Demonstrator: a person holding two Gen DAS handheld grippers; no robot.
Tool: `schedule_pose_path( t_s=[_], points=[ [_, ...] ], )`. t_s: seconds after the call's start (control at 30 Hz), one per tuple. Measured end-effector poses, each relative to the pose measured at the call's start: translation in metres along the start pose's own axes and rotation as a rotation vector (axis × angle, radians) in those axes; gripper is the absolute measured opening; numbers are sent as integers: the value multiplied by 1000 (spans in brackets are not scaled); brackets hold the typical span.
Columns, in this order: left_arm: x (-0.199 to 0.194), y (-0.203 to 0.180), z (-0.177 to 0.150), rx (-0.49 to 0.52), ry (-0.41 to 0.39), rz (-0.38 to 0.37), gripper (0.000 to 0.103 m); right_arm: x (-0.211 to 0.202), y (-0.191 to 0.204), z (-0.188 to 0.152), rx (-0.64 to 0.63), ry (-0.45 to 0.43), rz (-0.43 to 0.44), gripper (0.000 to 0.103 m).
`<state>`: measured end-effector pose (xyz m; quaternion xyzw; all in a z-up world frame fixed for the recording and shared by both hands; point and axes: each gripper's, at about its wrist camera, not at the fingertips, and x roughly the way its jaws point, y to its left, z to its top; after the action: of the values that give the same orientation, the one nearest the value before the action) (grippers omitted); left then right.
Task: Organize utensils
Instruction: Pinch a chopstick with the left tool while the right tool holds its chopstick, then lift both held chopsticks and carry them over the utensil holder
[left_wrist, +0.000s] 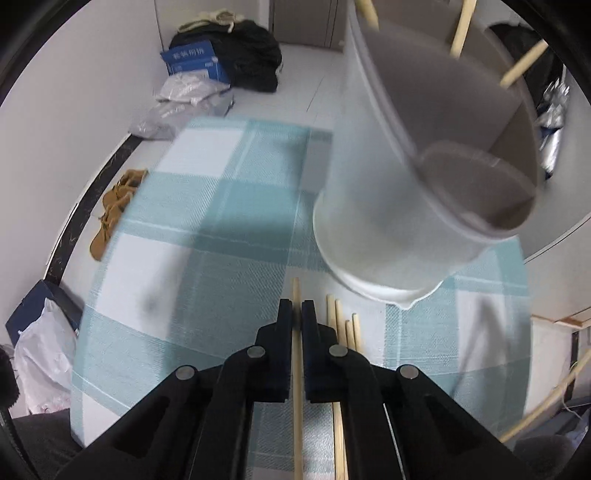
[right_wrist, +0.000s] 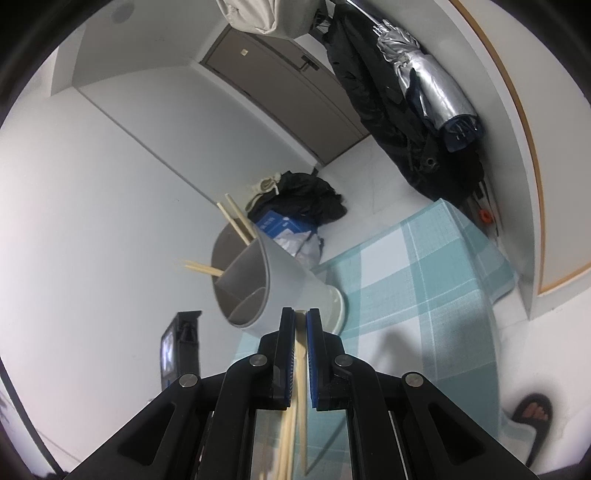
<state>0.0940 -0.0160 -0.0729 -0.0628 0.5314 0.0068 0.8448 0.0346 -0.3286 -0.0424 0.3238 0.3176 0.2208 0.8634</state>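
Our left gripper (left_wrist: 297, 308) pinched one chopstick (left_wrist: 297, 387); our right gripper (right_wrist: 300, 317) pinched a bunch (right_wrist: 295, 398). The thin sticks could slip, or bump the holder (right_wrist: 266, 280) over.

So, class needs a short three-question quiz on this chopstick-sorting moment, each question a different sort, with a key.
1. True or false: the left gripper has its jaws shut on a single pale wooden chopstick.
2. What pattern covers the table?
A. teal and white checked cloth
B. plain red cloth
3. Fill in: the grey divided plastic utensil holder already contains ____.

Key: 1 true; 2 A; 3 chopsticks.
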Motion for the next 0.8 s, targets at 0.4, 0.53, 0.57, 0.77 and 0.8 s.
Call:
schedule_pose_path(
  t_s=[0.4, 0.53, 0.57, 0.77, 0.8],
  points=[
    [-86, 1, -6, 33, -267, -193, 0, -3, 41, -17, -159, -6, -52, 6],
    [-97, -3, -9, 72, -295, -220, 0, -5, 63, -21, -224, -19, -39, 5],
    [-103, -6, -13, 85, -301, -220, 0, -6, 69, -23, -236, -25, -28, 5],
    [-122, -4, -21, 113, -340, -239, 0, -11, 98, -36, -318, -65, -68, 5],
    [-126, -3, -21, 111, -348, -237, 0, -12, 102, -37, -330, -67, -75, 5]
  ],
)
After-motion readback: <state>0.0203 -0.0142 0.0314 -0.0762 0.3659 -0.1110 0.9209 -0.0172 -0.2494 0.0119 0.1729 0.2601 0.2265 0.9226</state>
